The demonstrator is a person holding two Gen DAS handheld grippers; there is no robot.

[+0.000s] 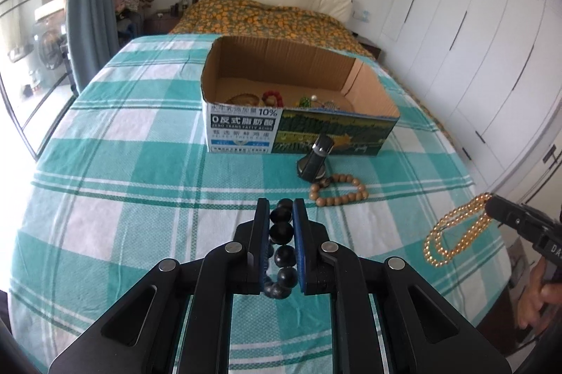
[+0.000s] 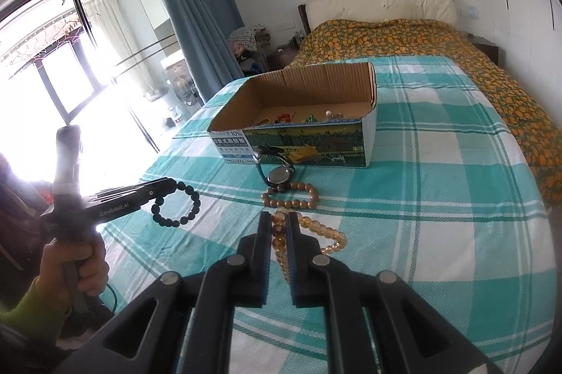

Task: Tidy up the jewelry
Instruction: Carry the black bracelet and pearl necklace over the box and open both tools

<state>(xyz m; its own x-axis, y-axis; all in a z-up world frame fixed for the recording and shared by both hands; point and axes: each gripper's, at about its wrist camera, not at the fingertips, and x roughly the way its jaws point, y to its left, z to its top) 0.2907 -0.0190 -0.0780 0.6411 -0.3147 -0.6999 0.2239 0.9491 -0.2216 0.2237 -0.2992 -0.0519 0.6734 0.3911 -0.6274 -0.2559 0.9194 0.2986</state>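
My left gripper (image 1: 281, 206) is shut on a black bead bracelet (image 1: 281, 230) and holds it above the bed; it also shows in the right wrist view (image 2: 175, 203). My right gripper (image 2: 279, 219) is shut on an amber bead necklace (image 2: 316, 233), which hangs from it in the left wrist view (image 1: 453, 233). A tan wooden bead bracelet (image 1: 339, 189) and a dark wristwatch (image 1: 316, 159) lie on the checked sheet in front of an open cardboard box (image 1: 372, 86). The box holds several pieces of jewelry (image 1: 272, 98).
The bed has a teal and white checked sheet (image 1: 140, 163) and an orange floral quilt (image 1: 267, 15) behind the box. White wardrobe doors (image 1: 474, 40) stand to the right. A blue curtain (image 2: 189, 5) and a window are at the left.
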